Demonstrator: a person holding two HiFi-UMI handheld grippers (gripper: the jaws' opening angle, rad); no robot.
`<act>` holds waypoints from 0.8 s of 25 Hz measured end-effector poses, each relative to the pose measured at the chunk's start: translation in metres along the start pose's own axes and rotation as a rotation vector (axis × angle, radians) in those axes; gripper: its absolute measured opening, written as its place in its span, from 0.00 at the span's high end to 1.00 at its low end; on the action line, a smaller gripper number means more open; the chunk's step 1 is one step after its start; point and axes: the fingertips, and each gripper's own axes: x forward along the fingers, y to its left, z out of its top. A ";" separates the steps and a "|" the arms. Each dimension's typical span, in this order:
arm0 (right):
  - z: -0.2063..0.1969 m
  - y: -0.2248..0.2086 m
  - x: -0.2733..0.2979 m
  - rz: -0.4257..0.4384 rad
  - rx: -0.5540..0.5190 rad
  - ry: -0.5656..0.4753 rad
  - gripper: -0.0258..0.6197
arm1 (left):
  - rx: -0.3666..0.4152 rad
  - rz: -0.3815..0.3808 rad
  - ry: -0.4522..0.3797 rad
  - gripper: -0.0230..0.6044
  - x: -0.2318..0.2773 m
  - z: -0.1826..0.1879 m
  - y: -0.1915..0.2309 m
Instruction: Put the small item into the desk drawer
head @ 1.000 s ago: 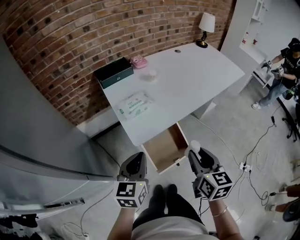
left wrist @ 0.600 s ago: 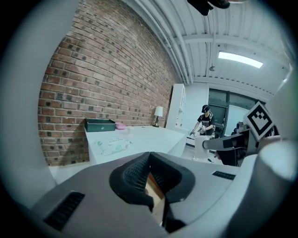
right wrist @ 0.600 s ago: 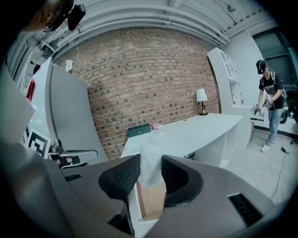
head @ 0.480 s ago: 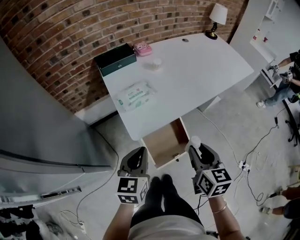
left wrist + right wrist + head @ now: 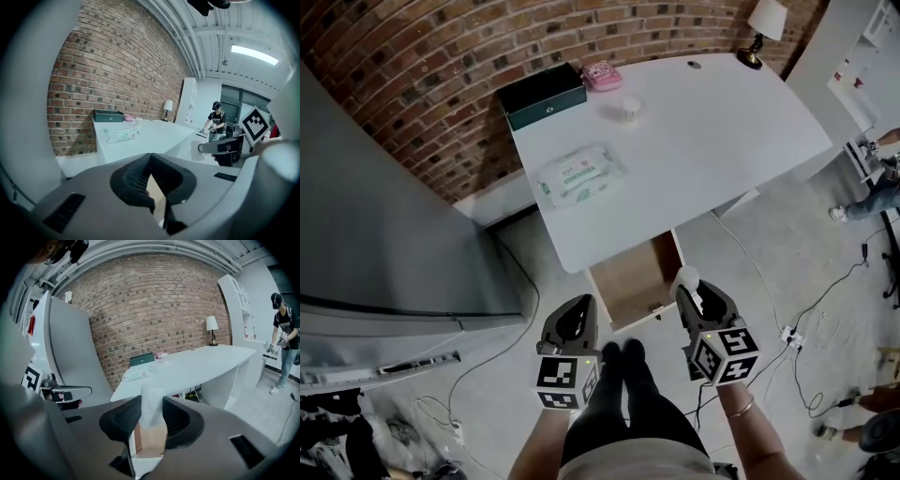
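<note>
1. The right gripper point(image 5: 694, 287) pinches the small white item point(image 5: 687, 275) between its jaws, near the front corner of the open drawer point(image 5: 628, 291).
2. The left gripper point(image 5: 579, 306) has its jaws closed together, empty.

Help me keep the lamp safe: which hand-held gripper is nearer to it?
Right. The right hand-held gripper, holding the small white item, is on the drawer's lamp side; the left hand-held gripper is across the drawer, farther from the lamp.
</note>
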 end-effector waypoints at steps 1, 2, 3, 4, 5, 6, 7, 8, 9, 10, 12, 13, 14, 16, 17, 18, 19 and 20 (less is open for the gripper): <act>-0.004 -0.001 0.006 0.008 -0.006 0.010 0.73 | -0.003 0.008 0.005 0.93 0.002 -0.003 0.002; -0.008 -0.001 0.012 0.016 -0.010 0.020 0.73 | -0.004 0.017 0.010 0.93 0.003 -0.007 0.003; -0.012 -0.001 0.018 0.025 -0.011 0.029 0.73 | -0.006 0.026 0.015 0.93 0.004 -0.011 0.004; -0.017 -0.002 0.023 0.033 -0.013 0.038 0.73 | -0.008 0.034 0.020 0.93 0.005 -0.015 0.005; -0.022 -0.003 0.028 0.041 -0.015 0.048 0.73 | -0.010 0.042 0.024 0.93 0.006 -0.019 0.006; -0.027 -0.005 0.034 0.046 -0.017 0.057 0.73 | -0.011 0.049 0.028 0.93 0.008 -0.023 0.006; -0.032 -0.007 0.039 0.051 -0.020 0.066 0.73 | -0.013 0.056 0.032 0.93 0.010 -0.028 0.007; -0.037 -0.008 0.044 0.056 -0.022 0.075 0.73 | -0.017 0.063 0.036 0.93 0.011 -0.033 0.007; -0.042 -0.009 0.049 0.060 -0.024 0.085 0.73 | -0.022 0.071 0.041 0.93 0.011 -0.038 0.008; -0.048 -0.010 0.054 0.065 -0.026 0.096 0.73 | -0.028 0.079 0.047 0.93 0.012 -0.044 0.009; -0.059 -0.012 0.062 0.075 -0.034 0.117 0.73 | -0.041 0.094 0.057 0.93 0.012 -0.055 0.009; -0.065 -0.014 0.067 0.079 -0.041 0.128 0.73 | -0.047 0.101 0.063 0.93 0.012 -0.060 0.010; -0.071 -0.015 0.072 0.080 -0.049 0.139 0.73 | -0.052 0.107 0.068 0.93 0.012 -0.066 0.010; -0.085 -0.019 0.083 0.080 -0.065 0.161 0.73 | -0.063 0.122 0.079 0.93 0.013 -0.078 0.012; -0.092 -0.021 0.088 0.080 -0.071 0.175 0.73 | -0.069 0.132 0.082 0.93 0.013 -0.084 0.013; -0.100 -0.022 0.094 0.081 -0.073 0.190 0.73 | -0.078 0.143 0.085 0.93 0.013 -0.090 0.015; -0.108 -0.023 0.099 0.082 -0.073 0.204 0.73 | -0.088 0.155 0.087 0.93 0.012 -0.096 0.017; -0.115 -0.023 0.104 0.083 -0.073 0.216 0.73 | -0.098 0.164 0.087 0.93 0.012 -0.101 0.019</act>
